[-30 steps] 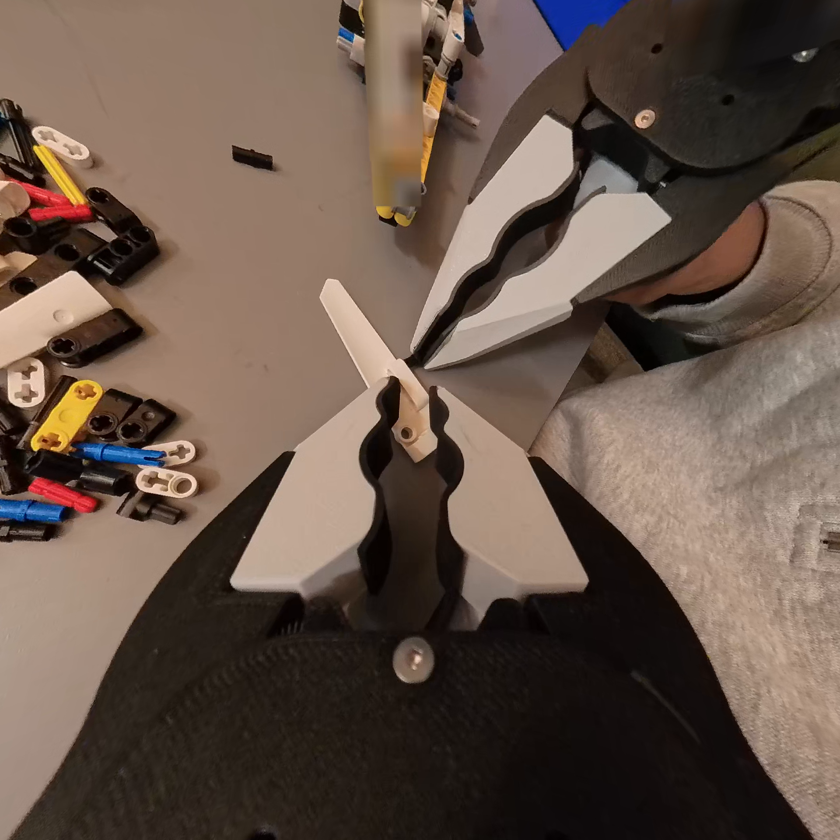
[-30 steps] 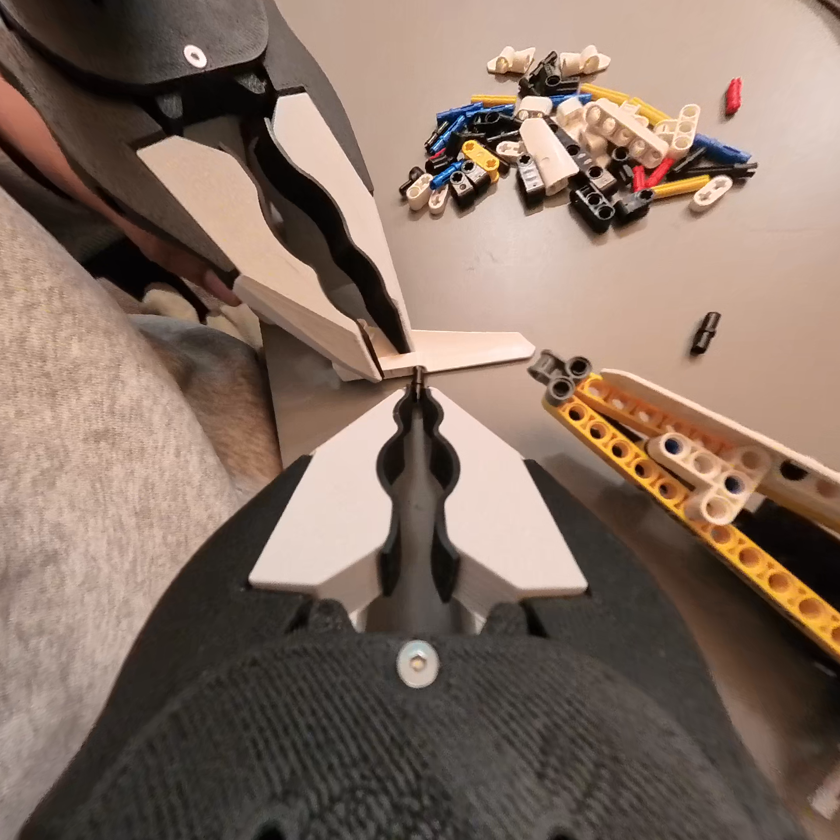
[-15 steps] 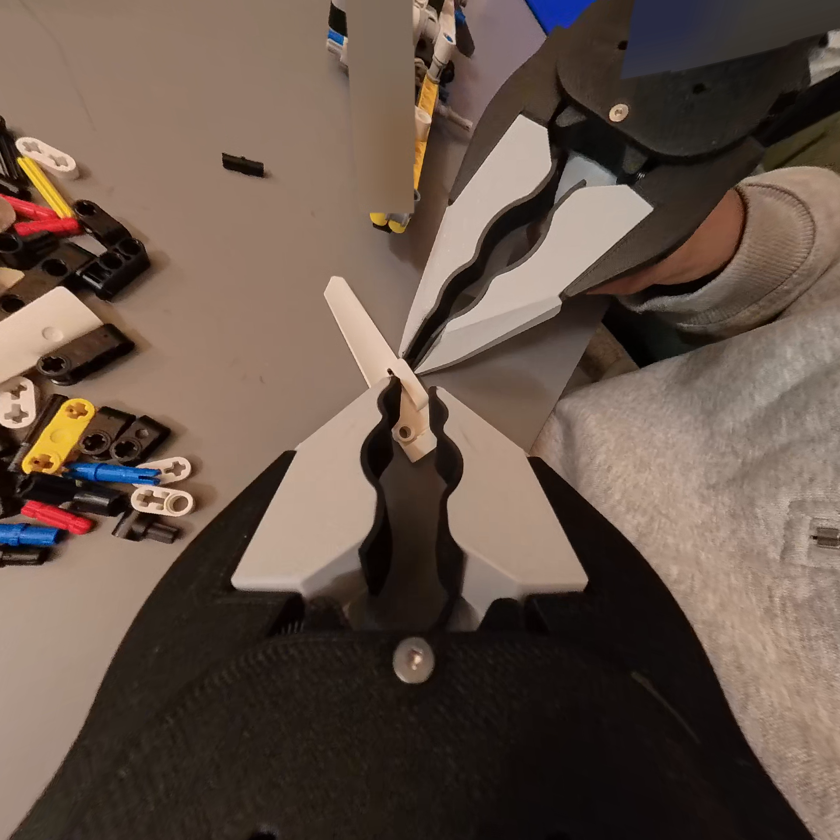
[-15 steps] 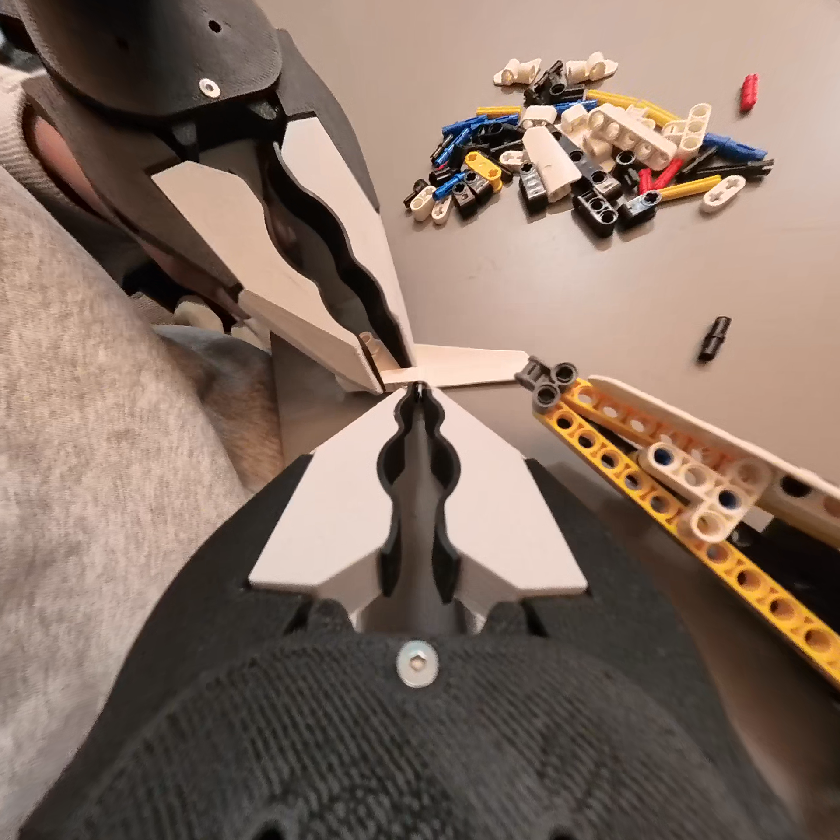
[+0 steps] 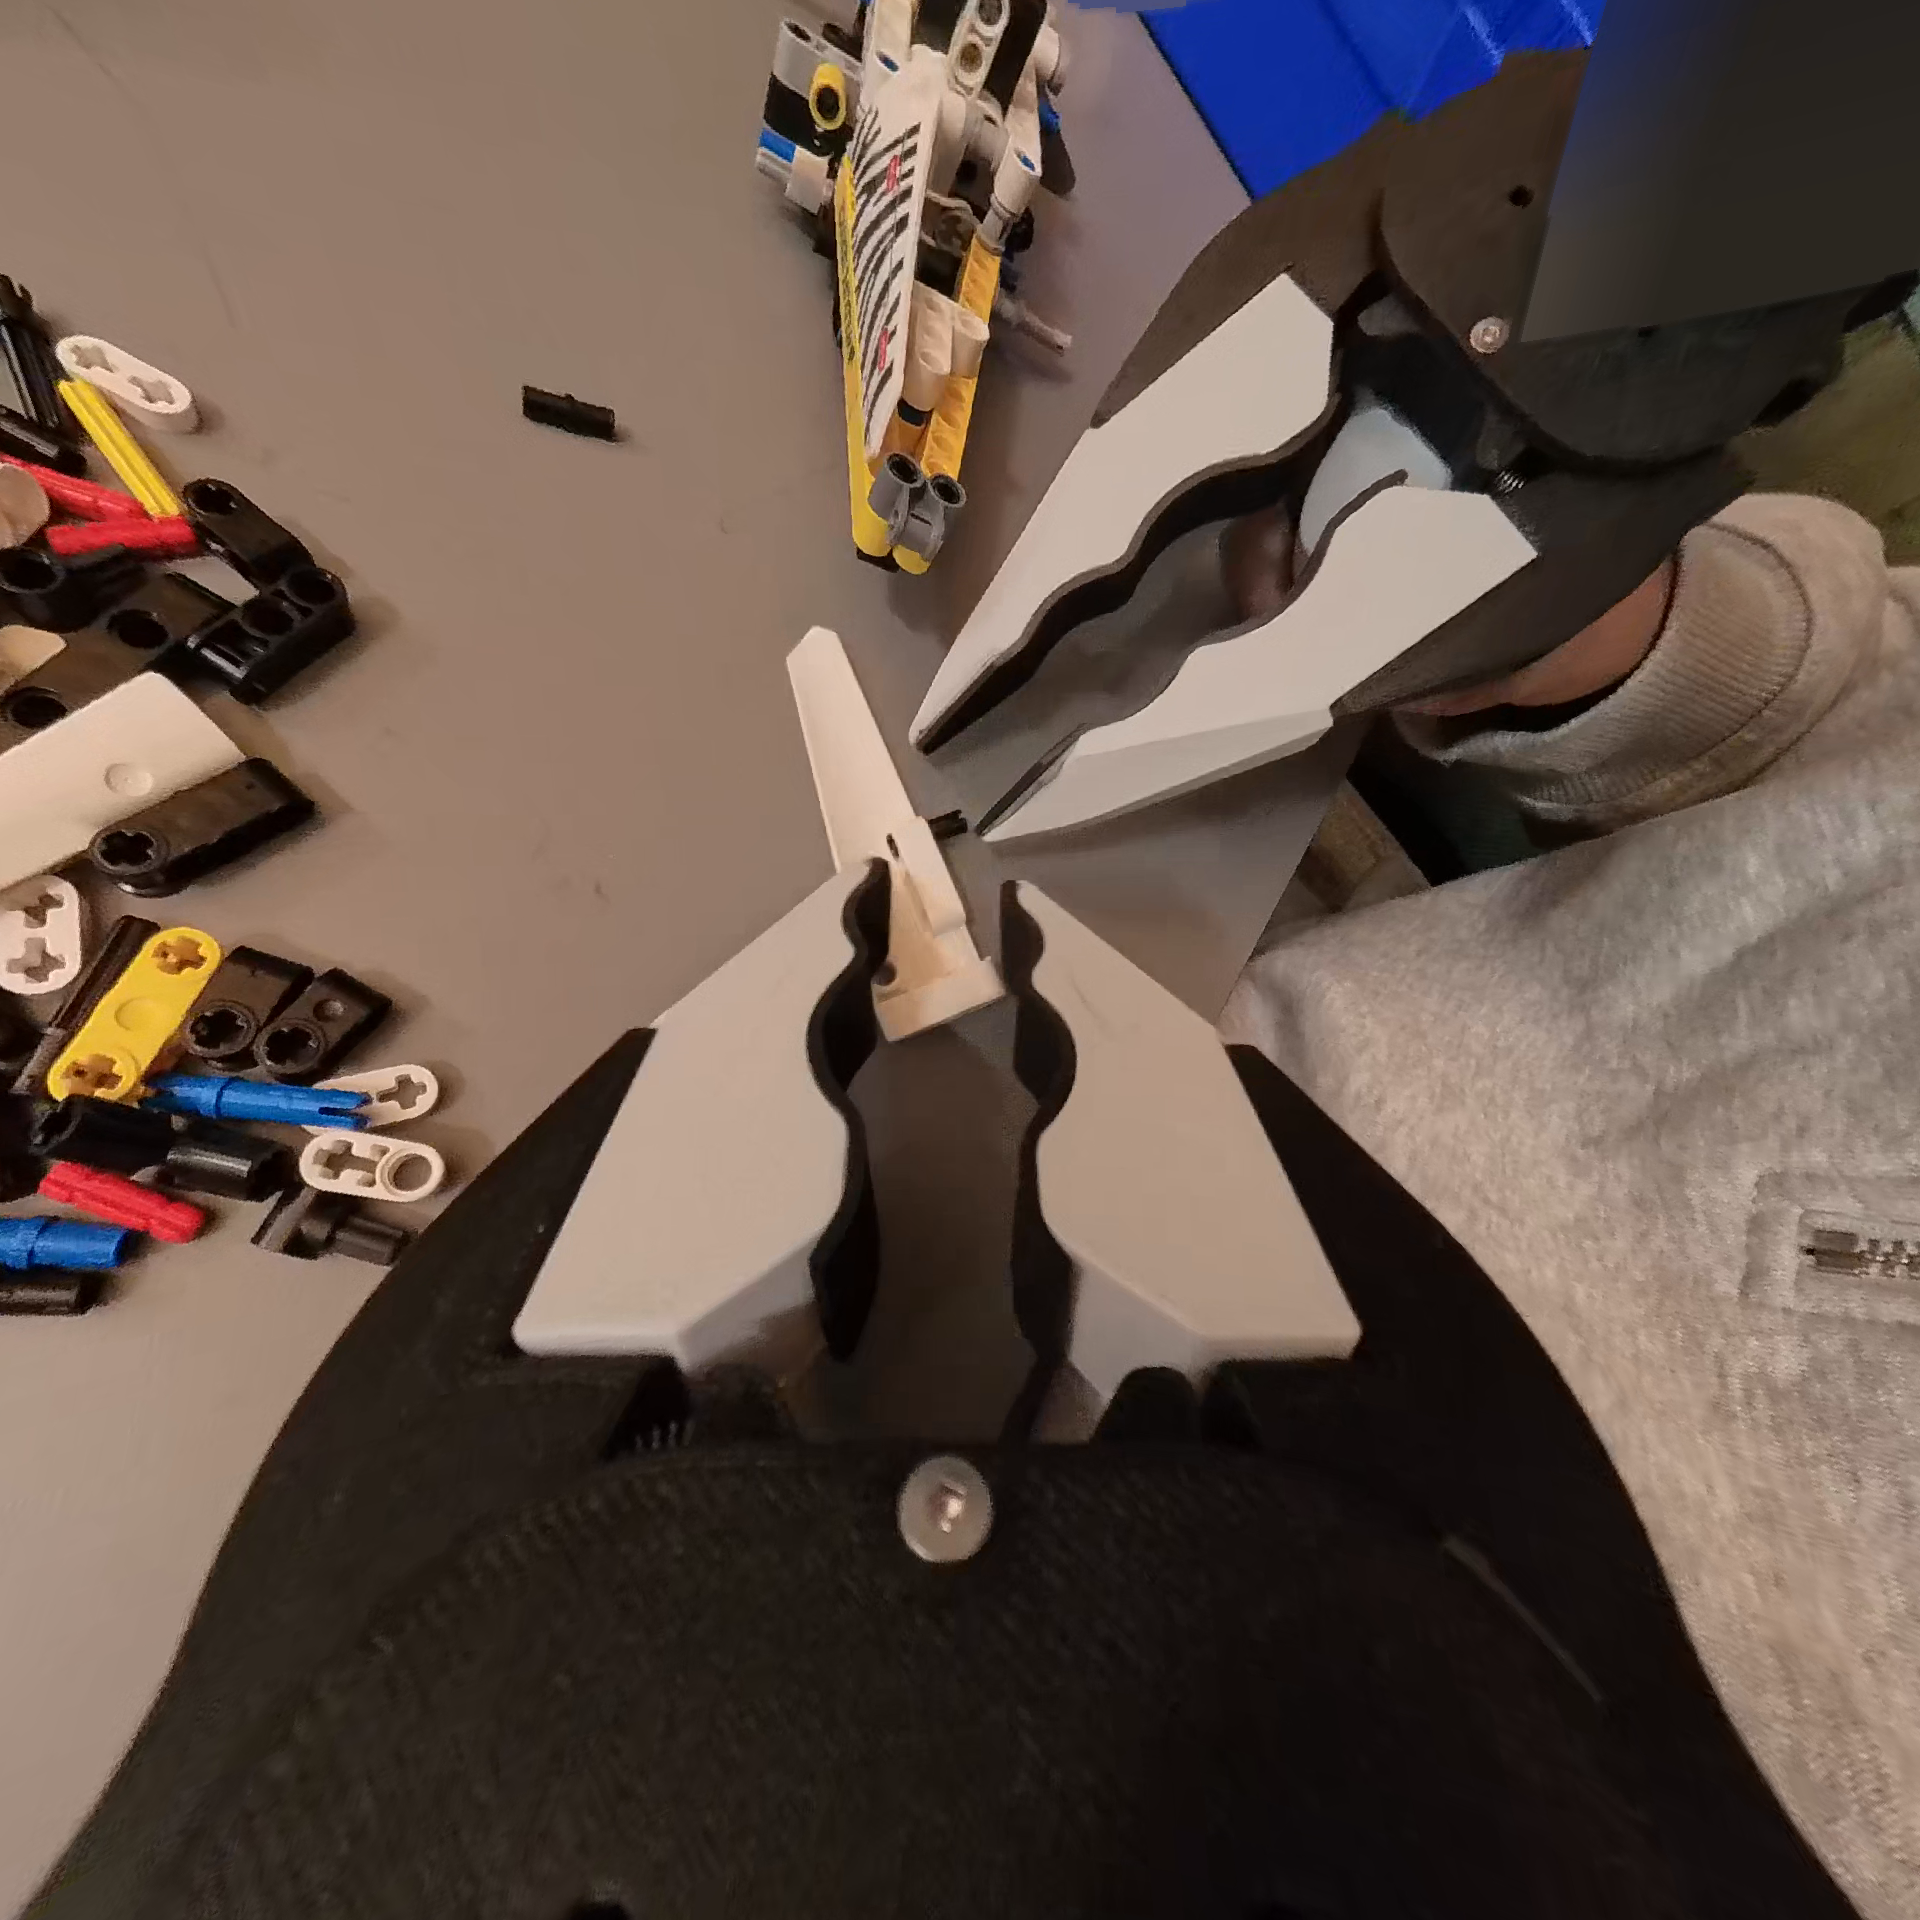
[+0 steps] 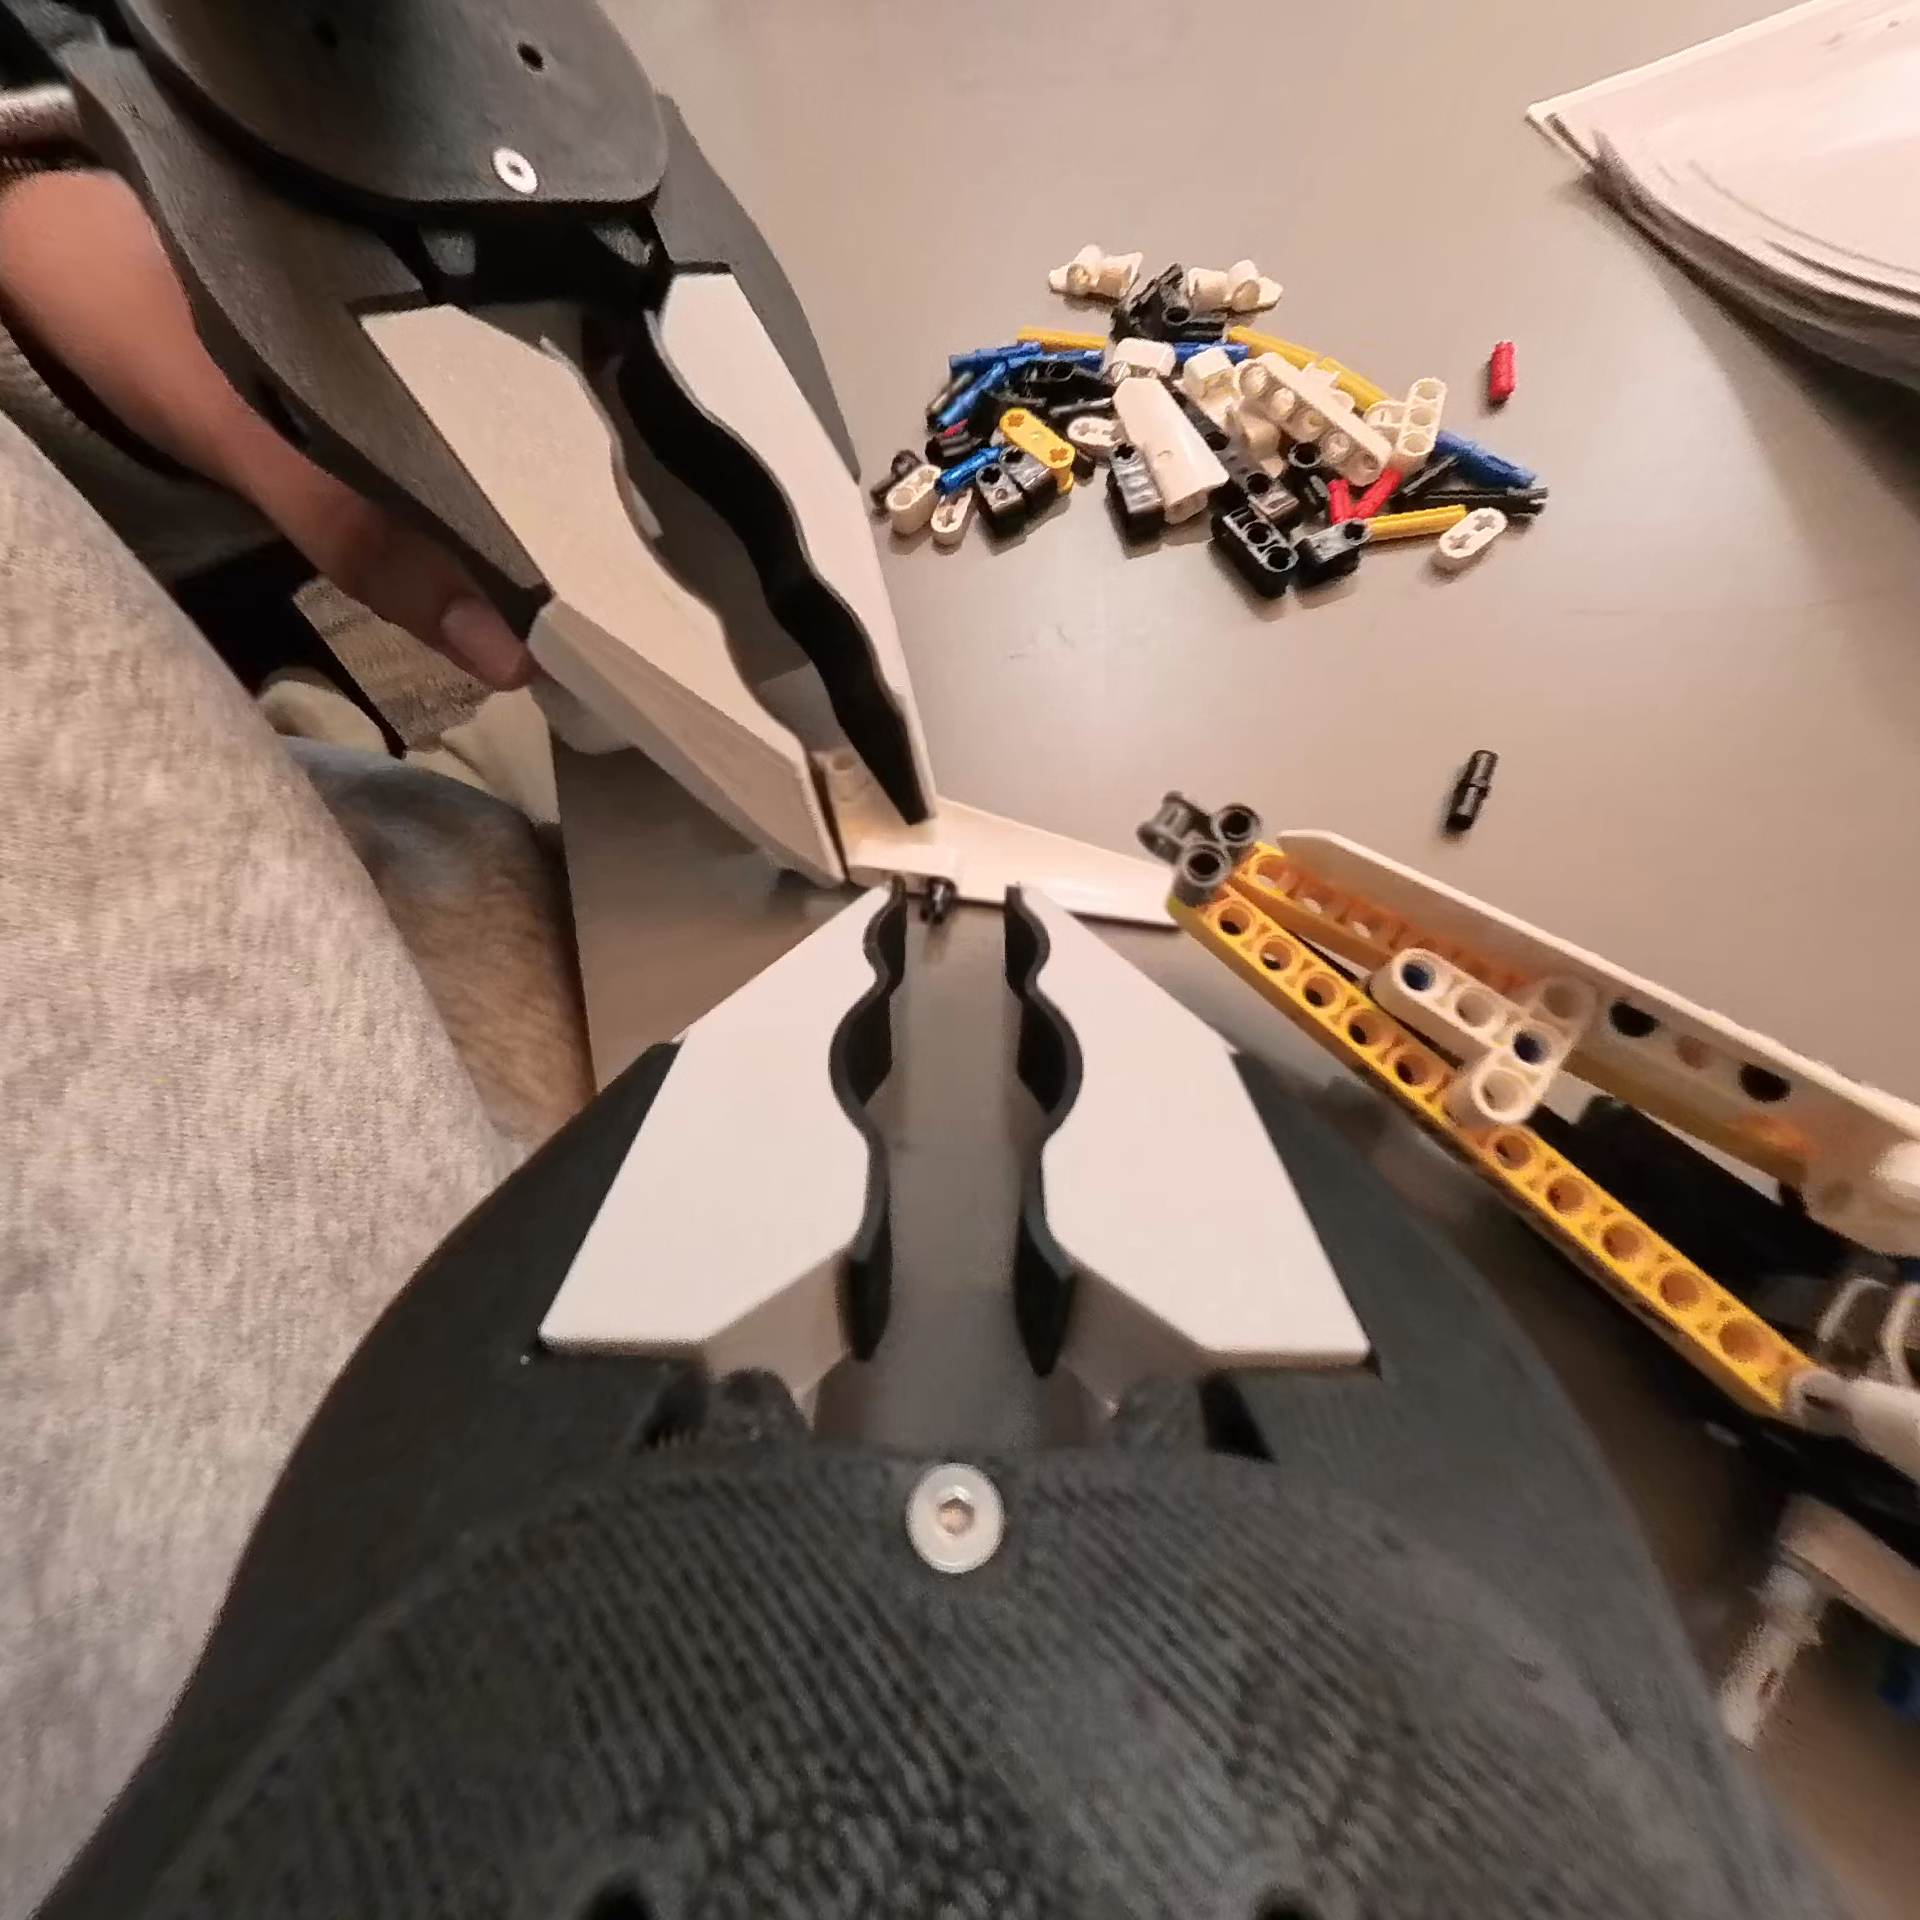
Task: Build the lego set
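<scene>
In the left wrist view the left gripper (image 5: 930, 894) has its jaws somewhat apart, with a white blade-shaped piece (image 5: 854, 764) between them; the piece's thick end lies against the left finger, and I cannot tell whether the right finger touches it, so the grip is unclear. The blade's narrow end points away over the grey table (image 5: 520, 644). A small black pin (image 5: 945, 824) sticks out of the blade's side, towards the right gripper (image 5: 951, 774), whose tips stand spread just beside it. Farther off lies the partly built model (image 5: 914, 239), yellow, white and black with a striped panel. A pile of loose parts (image 5: 156, 935) sits to the left, and a lone black connector (image 5: 567, 412) lies apart from it. A person's grey sleeve (image 5: 1610, 1039) fills the right side. In the right wrist view the right gripper (image 6: 943, 896) is spread, nothing held; the black pin (image 6: 938, 896) shows between its tips, seated in the white blade-shaped piece (image 6: 1049, 857). The left gripper (image 6: 868, 831) comes in from the upper left with the blade's thick end between its tips. The partly built model (image 6: 1455, 1060) lies just right of the blade, the pile of loose parts (image 6: 1205, 436) is well beyond, and a stack of paper (image 6: 1766, 177) sits at the far right corner.
</scene>
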Demonstrator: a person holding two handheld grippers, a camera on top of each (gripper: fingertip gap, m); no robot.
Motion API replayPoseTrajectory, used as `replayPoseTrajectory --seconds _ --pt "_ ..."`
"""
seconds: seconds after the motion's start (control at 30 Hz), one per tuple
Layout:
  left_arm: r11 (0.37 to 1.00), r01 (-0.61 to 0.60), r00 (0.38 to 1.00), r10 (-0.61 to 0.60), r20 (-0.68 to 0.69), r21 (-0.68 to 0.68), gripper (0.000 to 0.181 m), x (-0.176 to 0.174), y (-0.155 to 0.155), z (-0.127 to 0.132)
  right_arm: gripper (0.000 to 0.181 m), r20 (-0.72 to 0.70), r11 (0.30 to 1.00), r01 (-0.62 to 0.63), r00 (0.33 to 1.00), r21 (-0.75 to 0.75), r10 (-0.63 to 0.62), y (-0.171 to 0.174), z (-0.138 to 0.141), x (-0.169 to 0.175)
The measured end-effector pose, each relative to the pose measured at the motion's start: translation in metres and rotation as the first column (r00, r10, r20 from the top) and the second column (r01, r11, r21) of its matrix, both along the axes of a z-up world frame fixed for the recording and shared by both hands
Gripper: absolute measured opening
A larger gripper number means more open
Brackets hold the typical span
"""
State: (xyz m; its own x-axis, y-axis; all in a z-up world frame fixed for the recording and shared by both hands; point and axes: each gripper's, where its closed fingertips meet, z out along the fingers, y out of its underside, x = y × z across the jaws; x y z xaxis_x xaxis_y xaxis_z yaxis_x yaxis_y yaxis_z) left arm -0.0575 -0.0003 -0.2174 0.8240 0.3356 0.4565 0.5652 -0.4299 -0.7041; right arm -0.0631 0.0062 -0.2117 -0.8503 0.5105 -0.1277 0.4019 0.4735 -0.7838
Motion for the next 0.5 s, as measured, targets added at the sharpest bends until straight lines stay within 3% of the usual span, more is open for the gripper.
replayPoseTrajectory --seconds 0.17,0.3,0.4,0.5 --pt "0.999 -0.031 0.999 0.032 -0.015 0.040 0.037 -0.006 -0.003 0.017 0.016 -0.006 0.997 0.041 0.999 -0.071 -0.042 0.005 0.010 -0.003" --pt "0.994 -0.072 0.993 0.080 -0.090 0.083 0.037 -0.032 -0.004 0.034 0.015 -0.059 0.989 0.086 0.994 -0.119 -0.094 0.012 0.021 -0.008" --pt "0.989 -0.104 0.984 0.118 -0.135 0.108 0.034 -0.062 0.009 0.044 0.012 -0.102 0.979 0.123 0.985 -0.163 -0.141 0.017 0.031 -0.012" --pt "0.993 -0.110 0.983 0.114 -0.144 0.033 0.032 -0.084 0.032 0.034 0.011 -0.123 0.968 0.166 0.974 -0.185 -0.191 0.024 0.035 -0.015"
